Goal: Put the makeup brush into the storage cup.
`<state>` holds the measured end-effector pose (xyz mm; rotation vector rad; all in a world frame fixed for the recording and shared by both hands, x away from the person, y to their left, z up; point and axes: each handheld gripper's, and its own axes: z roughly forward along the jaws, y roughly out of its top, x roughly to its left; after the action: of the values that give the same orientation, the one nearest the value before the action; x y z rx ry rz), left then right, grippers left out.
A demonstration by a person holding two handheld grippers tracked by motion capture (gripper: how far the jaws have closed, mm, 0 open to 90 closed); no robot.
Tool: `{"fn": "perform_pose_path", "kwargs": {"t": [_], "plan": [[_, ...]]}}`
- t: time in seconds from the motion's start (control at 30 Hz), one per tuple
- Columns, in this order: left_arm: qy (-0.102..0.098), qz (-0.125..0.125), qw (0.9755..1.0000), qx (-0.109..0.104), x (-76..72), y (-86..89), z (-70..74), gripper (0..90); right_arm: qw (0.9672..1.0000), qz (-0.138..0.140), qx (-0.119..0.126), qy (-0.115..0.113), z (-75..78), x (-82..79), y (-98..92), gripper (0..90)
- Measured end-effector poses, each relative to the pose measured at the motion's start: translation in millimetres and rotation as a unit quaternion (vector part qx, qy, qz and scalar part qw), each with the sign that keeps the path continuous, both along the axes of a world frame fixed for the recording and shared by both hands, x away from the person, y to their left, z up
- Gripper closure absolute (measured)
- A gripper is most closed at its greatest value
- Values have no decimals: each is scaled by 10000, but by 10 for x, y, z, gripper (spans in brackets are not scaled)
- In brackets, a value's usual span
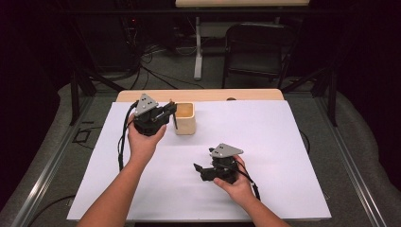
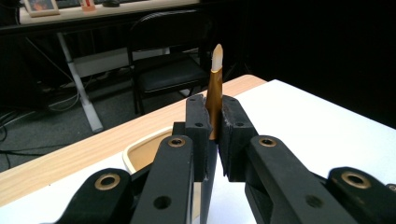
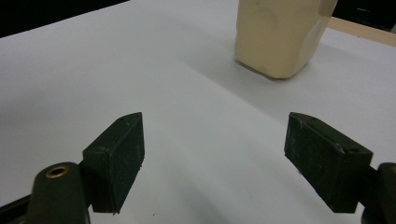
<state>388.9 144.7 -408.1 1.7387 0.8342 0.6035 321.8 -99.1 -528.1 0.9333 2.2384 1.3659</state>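
My left gripper [image 1: 169, 111] is shut on a thin brush [image 2: 215, 84] with a gold ferrule and a pale tip. In the left gripper view the tip stands up above the black pads [image 2: 198, 126]. In the high view this gripper hovers just left of a cream square cup [image 1: 185, 120], and the brush's dark handle [image 1: 175, 124] hangs down beside the cup's left wall. The cup's rim [image 2: 140, 149] shows below the jaws. My right gripper [image 1: 197, 168] rests low over the white sheet, in front of the cup and to its right, open with nothing between its pads [image 3: 116, 158]. The cup [image 3: 275, 37] lies ahead of it.
A white sheet [image 1: 265, 142] covers most of the wooden table [image 1: 203, 94]. A black folding chair [image 1: 255, 47] and a desk leg [image 1: 197, 47] stand on the floor beyond the far edge, with cables around them.
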Motion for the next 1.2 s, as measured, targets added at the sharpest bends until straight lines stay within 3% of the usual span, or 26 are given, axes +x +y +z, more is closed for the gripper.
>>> {"fn": "perform_pose_path", "kwargs": {"t": [0.47,1.2], "plan": [[65,49,10000,-39,157,-68,-32,837,10000,5,-9,33,-10,6,-11,196],[-51,268,9996,-68,344,-4,71,837,10000,-39,-27,58,-14,-26,-37,196]]}}
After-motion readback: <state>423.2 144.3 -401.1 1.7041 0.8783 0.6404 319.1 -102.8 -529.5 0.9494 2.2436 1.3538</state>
